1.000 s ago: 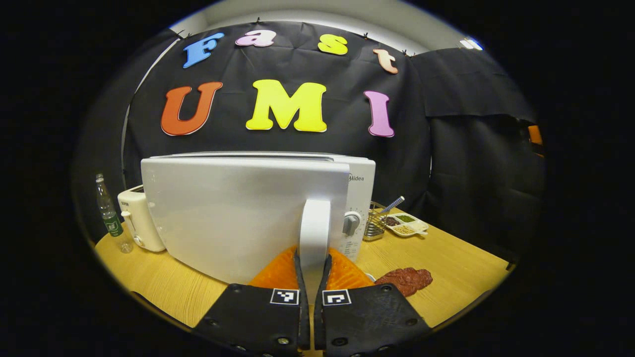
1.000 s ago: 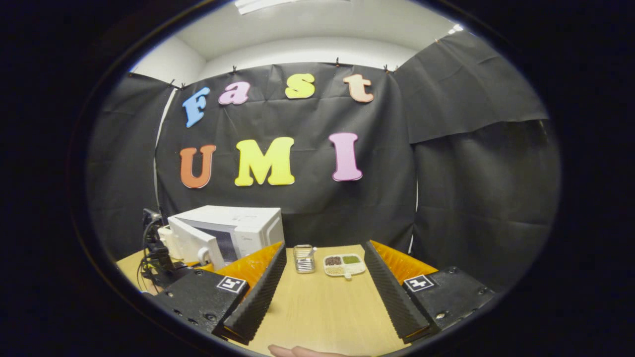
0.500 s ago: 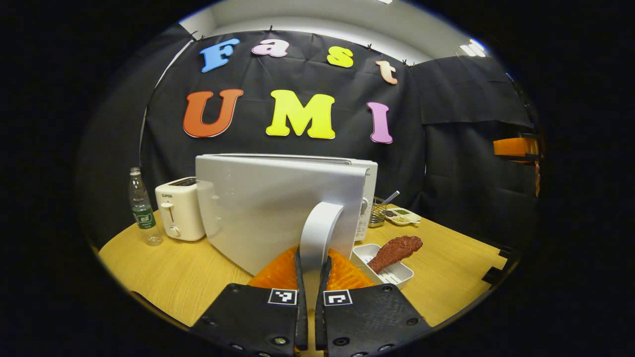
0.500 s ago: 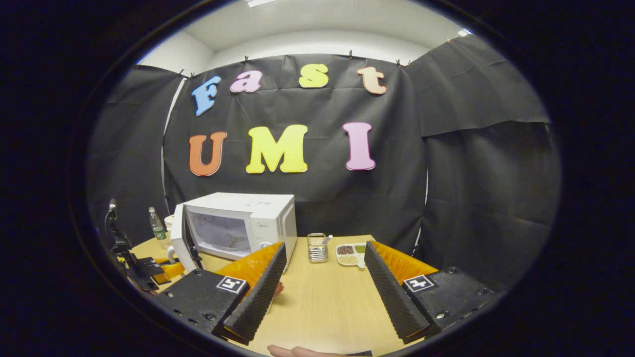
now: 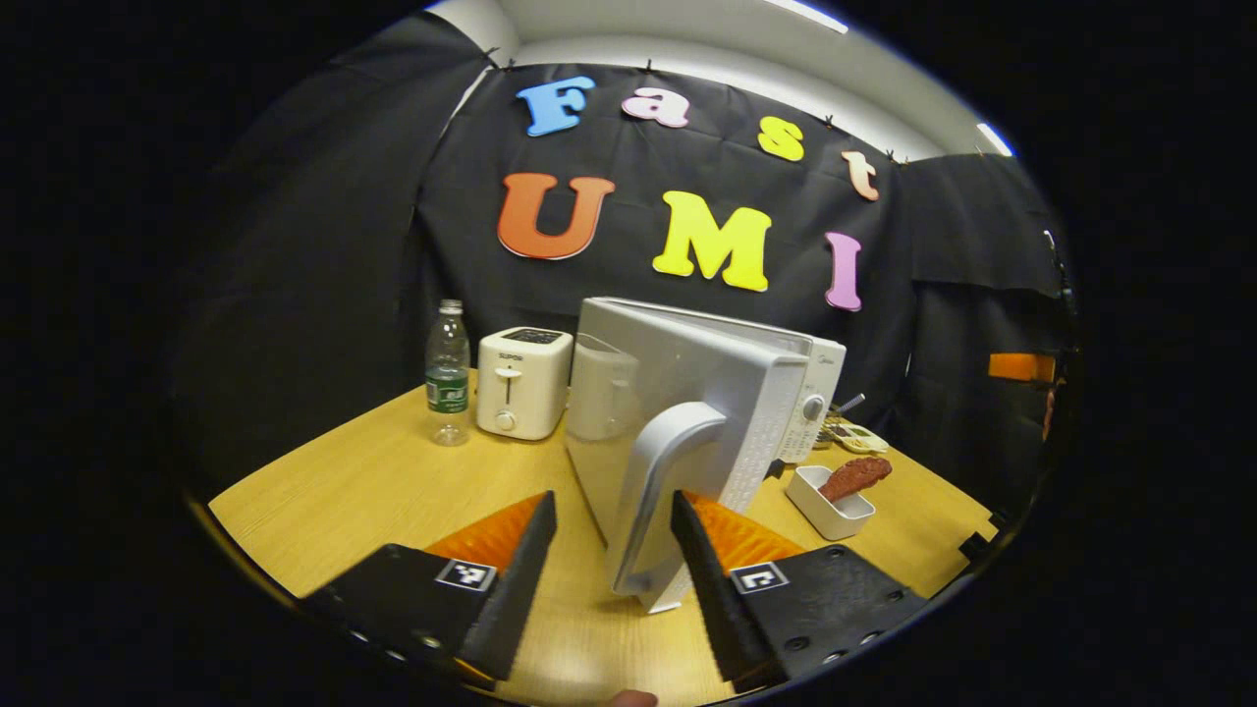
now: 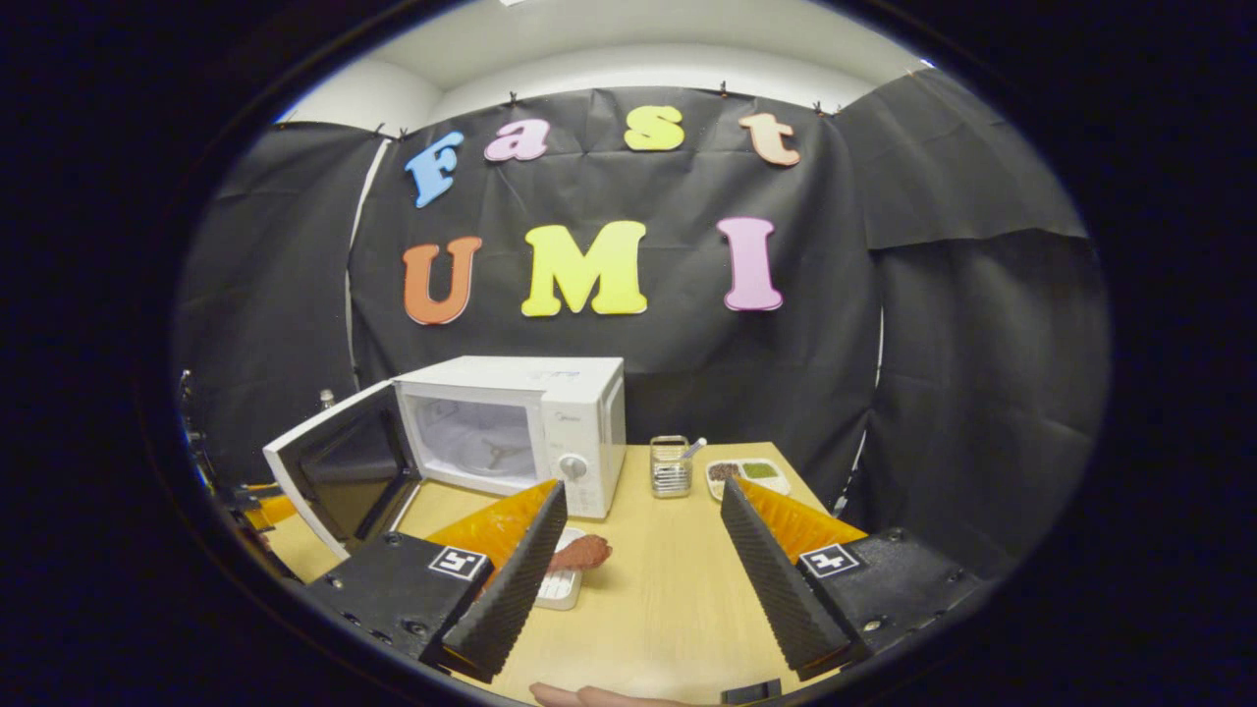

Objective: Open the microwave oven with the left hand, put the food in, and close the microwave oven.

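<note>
My right tool (image 6: 636,579) gapes empty; I'd pinch the stiff white tray (image 6: 562,587)'s rim, not the soft, slippery-looking meat (image 6: 579,554).

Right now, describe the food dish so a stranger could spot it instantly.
Find the white microwave, door swung open, on the wooden table. In front of its control panel sits a small white tray holding a reddish-brown piece of food. The seasoning dish farther back holds separate small heaps instead.
</note>
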Motion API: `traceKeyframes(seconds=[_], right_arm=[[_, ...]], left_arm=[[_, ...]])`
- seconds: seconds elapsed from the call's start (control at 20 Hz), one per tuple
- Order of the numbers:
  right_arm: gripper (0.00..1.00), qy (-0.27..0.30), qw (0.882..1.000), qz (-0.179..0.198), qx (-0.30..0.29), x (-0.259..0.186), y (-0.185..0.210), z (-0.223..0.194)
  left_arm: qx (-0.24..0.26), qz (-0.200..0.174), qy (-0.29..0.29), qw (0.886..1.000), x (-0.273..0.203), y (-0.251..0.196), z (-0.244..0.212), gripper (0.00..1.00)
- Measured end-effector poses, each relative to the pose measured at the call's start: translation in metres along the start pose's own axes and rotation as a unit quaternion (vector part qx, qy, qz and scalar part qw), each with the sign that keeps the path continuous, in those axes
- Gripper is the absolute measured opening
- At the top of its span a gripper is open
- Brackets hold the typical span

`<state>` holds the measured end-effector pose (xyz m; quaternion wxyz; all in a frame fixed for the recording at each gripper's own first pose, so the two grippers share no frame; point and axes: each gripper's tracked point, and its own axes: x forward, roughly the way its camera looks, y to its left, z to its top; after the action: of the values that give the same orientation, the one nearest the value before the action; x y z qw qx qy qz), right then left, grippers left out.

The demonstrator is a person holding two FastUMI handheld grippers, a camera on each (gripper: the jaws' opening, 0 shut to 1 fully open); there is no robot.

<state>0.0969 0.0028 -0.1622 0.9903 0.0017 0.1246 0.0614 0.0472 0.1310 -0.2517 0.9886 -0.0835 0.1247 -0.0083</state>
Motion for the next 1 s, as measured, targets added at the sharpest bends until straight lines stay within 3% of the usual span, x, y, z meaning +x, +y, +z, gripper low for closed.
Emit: traceKeyframes(seconds=[0.05,0.1,0.15,0.2,0.25,0.3,0.35,0.4,0.45,0.65,0.7,0.75,1.0], right_arm=[[1.00,0.005,1.000,0.001,-0.003,0.002,0.003,-0.003],[0.90,0.010,1.000,0.002,-0.005,0.003,0.005,-0.007],[1.00,0.014,1.000,0.003,-0.006,0.004,0.007,-0.010],[1.00,0.017,1.000,0.004,-0.006,0.006,0.008,-0.012],[0.91,0.021,1.000,0.004,-0.007,0.008,0.008,-0.013],[0.91,0.026,1.000,0.004,-0.006,0.011,0.007,-0.016],[1.00,0.031,0.999,0.005,-0.006,0.014,0.008,-0.018],[0.91,0.036,0.999,0.007,-0.007,0.017,0.008,-0.019],[1.00,0.040,0.999,0.010,-0.009,0.022,0.007,-0.020],[1.00,0.072,0.997,0.033,-0.019,0.046,0.009,-0.029],[0.91,0.084,0.996,0.040,-0.020,0.054,0.008,-0.033],[1.00,0.098,0.994,0.047,-0.019,0.061,0.007,-0.037],[1.00,0.191,0.975,0.106,0.028,0.100,0.009,-0.069]], left_arm=[[-0.007,0.016,-0.006,1.000,-0.005,0.016,0.005,0.80],[-0.010,0.027,-0.012,1.000,-0.011,0.028,0.008,0.84],[-0.010,0.033,-0.014,0.999,-0.019,0.036,0.013,0.93],[-0.010,0.038,-0.019,0.999,-0.026,0.041,0.017,0.93],[-0.009,0.045,-0.025,0.999,-0.032,0.046,0.023,0.93],[-0.007,0.049,-0.030,0.998,-0.037,0.049,0.030,0.93],[-0.006,0.049,-0.030,0.998,-0.039,0.048,0.034,0.93],[-0.002,0.047,-0.031,0.998,-0.042,0.045,0.038,0.93],[0.002,0.046,-0.034,0.998,-0.046,0.041,0.043,0.93],[0.012,0.027,-0.045,0.999,-0.054,0.012,0.068,0.93],[0.013,0.018,-0.046,0.999,-0.054,0.001,0.074,0.93],[0.016,0.010,-0.051,0.999,-0.055,-0.008,0.083,0.93],[0.049,0.005,-0.082,0.995,-0.053,-0.048,0.125,0.93]])
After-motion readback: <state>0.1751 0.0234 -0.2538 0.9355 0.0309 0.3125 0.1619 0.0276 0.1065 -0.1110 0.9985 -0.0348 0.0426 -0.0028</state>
